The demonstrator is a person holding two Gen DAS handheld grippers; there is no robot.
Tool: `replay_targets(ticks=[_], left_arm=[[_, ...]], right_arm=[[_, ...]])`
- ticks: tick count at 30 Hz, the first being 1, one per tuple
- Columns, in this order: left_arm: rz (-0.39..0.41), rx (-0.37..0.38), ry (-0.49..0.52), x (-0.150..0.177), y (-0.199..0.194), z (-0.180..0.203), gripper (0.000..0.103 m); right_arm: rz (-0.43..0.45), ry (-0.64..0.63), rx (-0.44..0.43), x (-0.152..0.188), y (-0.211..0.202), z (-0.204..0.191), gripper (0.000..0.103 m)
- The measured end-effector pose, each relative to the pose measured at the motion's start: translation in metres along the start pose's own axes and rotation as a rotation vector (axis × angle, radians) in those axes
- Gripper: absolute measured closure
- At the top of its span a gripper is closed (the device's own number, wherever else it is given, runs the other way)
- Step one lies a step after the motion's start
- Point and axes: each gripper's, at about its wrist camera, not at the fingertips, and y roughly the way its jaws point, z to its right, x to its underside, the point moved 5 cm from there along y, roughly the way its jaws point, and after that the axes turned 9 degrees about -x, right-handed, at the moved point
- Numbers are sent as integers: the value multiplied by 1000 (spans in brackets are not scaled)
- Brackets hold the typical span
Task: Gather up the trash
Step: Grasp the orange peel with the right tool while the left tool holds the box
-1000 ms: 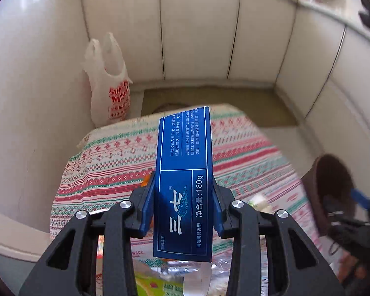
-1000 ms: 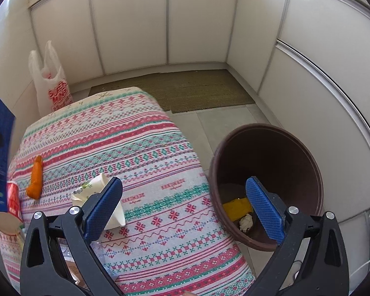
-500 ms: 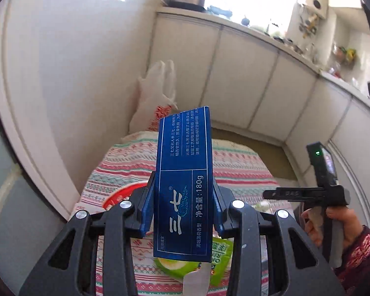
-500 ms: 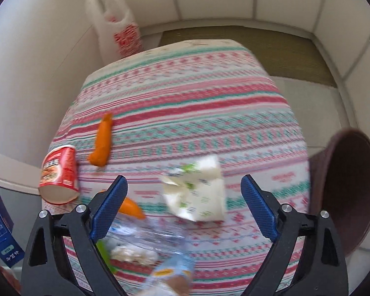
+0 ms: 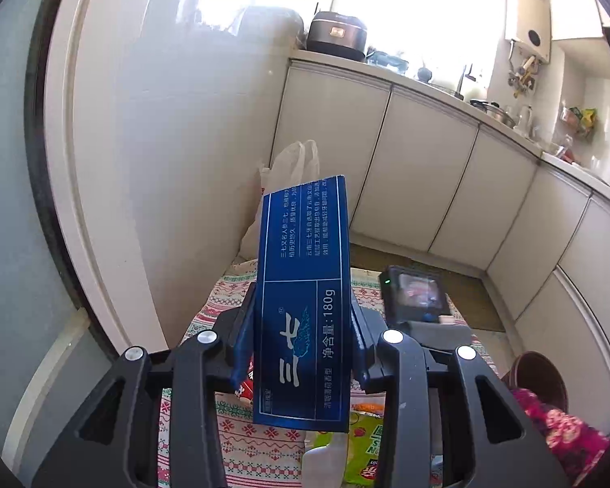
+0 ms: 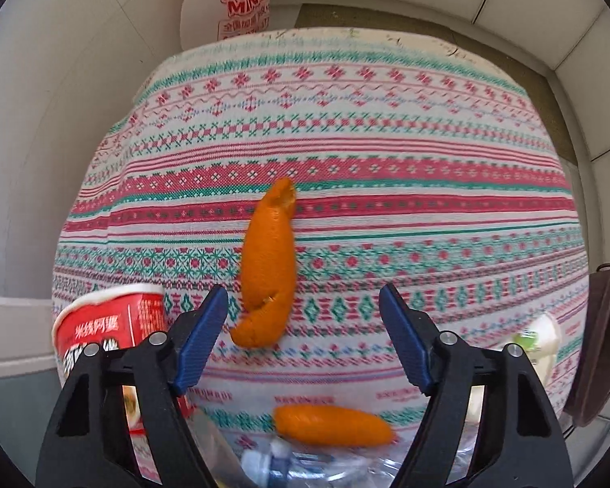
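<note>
Woven cloth [image 6: 386, 130] in red, green and white bands covers the table under both tools. The left gripper [image 5: 301, 345] is clamped on a blue box [image 5: 303, 305], which stands upright between its pads and rises well above them. Below that gripper lie a green wrapper [image 5: 366, 447] and a red cup [image 5: 246, 384], partly hidden by the box. Ahead of it and to its right, the other tool's black body and screen [image 5: 415, 295] show over the cloth, with a floral sleeve [image 5: 557, 431] lower right and a brown bin [image 5: 541, 374] on the floor just beyond the sleeve.

The right gripper [image 6: 303, 313] hangs over the table with its jaws wide and nothing between them. An orange peel [image 6: 270, 260] lies on the cloth just ahead of it, nearer the left pad, apart from both. A second peel [image 6: 333, 425] lies below the jaws, near a clear bottle [image 6: 288, 463] at the bottom edge. The cup [image 6: 110, 333] lies on its side beside the left finger; a white carton [image 6: 537, 341] sits beside the right finger, and the bin's rim [image 6: 602, 349] shows farther right.

Beyond the table's far edge a white bag [image 6: 227, 4] with red print leans against a pale wall. White cabinets [image 5: 427, 171] run along the room under a counter [image 5: 427, 81] with a dark cooker [image 5: 336, 36] and pots, bright windows behind. A mat [image 6: 386, 16] covers the floor past the table.
</note>
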Motion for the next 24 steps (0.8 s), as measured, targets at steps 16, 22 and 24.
replay_targets(ticks=[16,22,24], left_arm=[[-25,41,-1,6,-1,-9,65],[-30,36,9,9,4,-4,65],[-31,38,10,8,5,-2,65]], right_arm=[[8,2,33,4,25,-3,79],[61,14,29,11,-6,8,86],[115,21,25,10,-29,15,86]])
